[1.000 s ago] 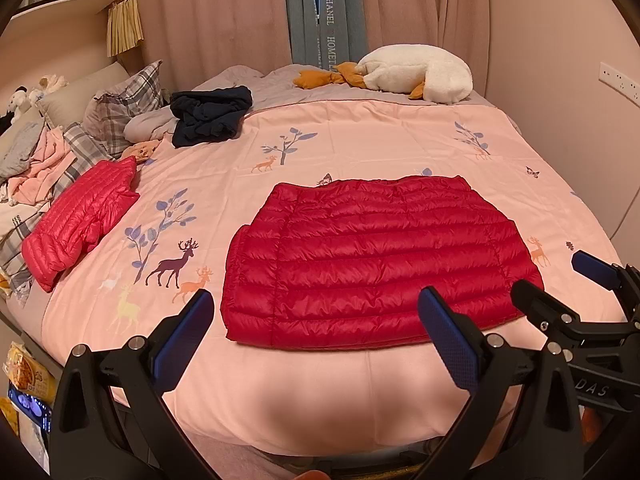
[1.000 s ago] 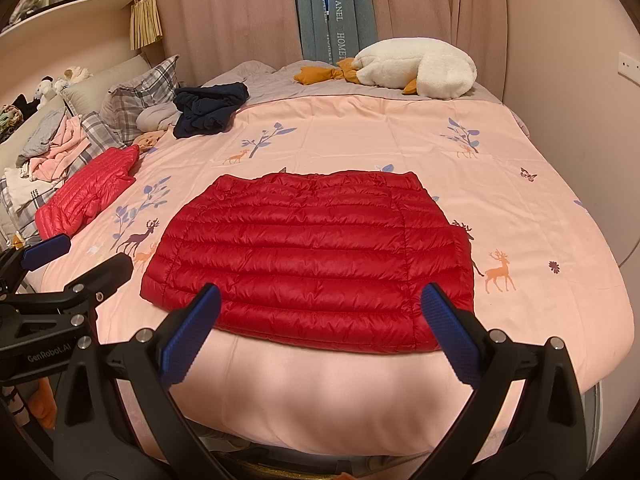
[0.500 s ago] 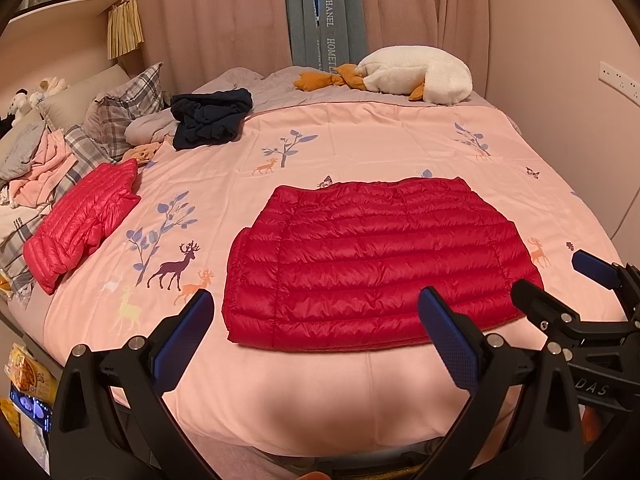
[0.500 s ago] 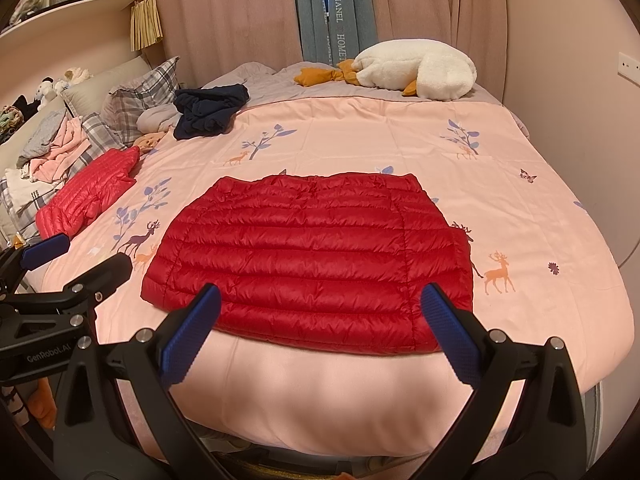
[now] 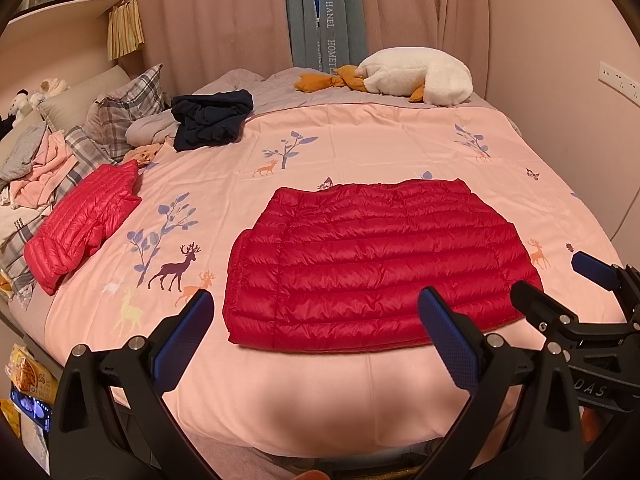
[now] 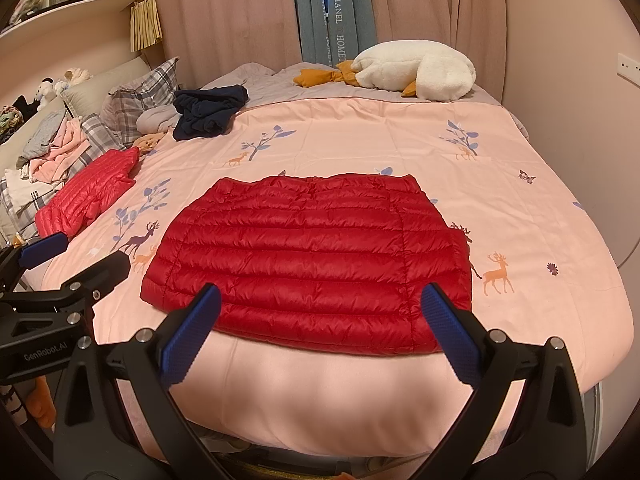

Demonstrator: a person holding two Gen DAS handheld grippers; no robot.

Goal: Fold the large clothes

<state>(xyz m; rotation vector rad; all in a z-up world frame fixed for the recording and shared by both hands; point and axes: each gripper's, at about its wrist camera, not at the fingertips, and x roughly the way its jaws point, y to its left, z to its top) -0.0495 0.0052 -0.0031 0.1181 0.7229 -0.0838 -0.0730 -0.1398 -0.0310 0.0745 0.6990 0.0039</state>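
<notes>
Red down jacket (image 5: 376,268) lies flat on the pink deer-print duvet (image 5: 360,140), near the front edge of the bed, already reduced to a broad rectangle with no sleeve showing. The sleeves appear to be tucked under or inside, though this cannot be confirmed from either view. Left gripper (image 5: 320,332) hangs above the front edge of the bed with fingers spread wide and nothing between them. Right gripper (image 6: 324,324) is in the same condition: fingers wide apart, empty, just short of the jacket's near hem.

Assessment: the step in hand is judged to be the next fold of the rectangle. Recommended practice: take each near corner with one gripper, biting through all quilted layers so none slides out, lift both together, and carry the hem evenly onto the far edge. The slick, puffy shell is likely to spring back, so press the crease down before letting go.

Other items noted: a second folded red jacket (image 5: 80,224) at the left, a dark navy garment (image 5: 212,118) beyond it, a white goose plush (image 5: 416,76) at the far side
</notes>
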